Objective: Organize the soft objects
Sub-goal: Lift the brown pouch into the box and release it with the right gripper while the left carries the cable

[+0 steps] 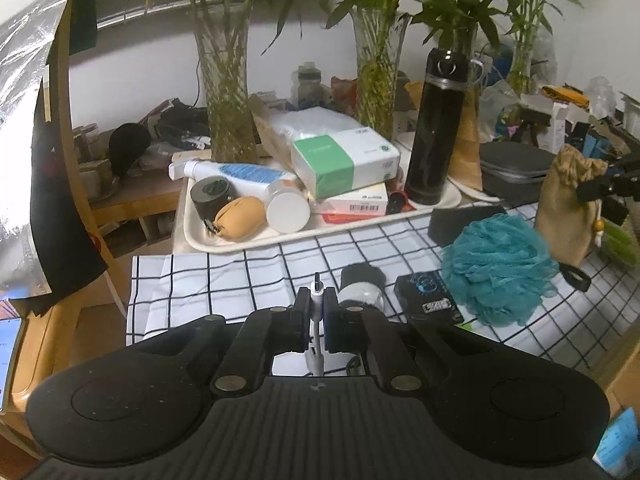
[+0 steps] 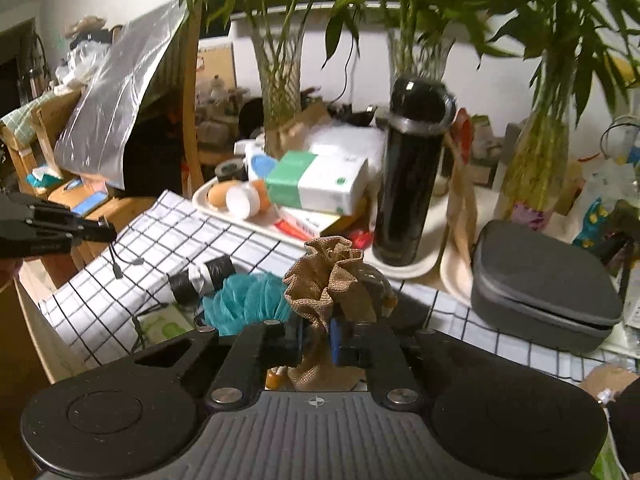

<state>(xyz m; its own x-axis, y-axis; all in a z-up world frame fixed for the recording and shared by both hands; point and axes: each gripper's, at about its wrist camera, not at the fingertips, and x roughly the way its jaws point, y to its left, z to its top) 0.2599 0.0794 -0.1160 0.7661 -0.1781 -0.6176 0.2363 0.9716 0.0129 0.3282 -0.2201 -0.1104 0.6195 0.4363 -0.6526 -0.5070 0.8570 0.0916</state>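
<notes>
Burlap pouch [image 2: 326, 280] between right gripper [image 2: 316, 340] fingers [image 2: 340, 338]

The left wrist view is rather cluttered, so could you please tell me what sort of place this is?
Most likely a lived-in home, at a crowded table: a checked cloth covers it, bamboo stems stand in glass vases, and a tray holds household bits such as a tissue pack and a black flask.

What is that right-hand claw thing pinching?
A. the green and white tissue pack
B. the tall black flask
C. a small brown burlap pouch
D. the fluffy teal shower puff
C: the right gripper has its two fingers closed on the neck of the burlap pouch, whose gathered top bunches up above them.
</notes>
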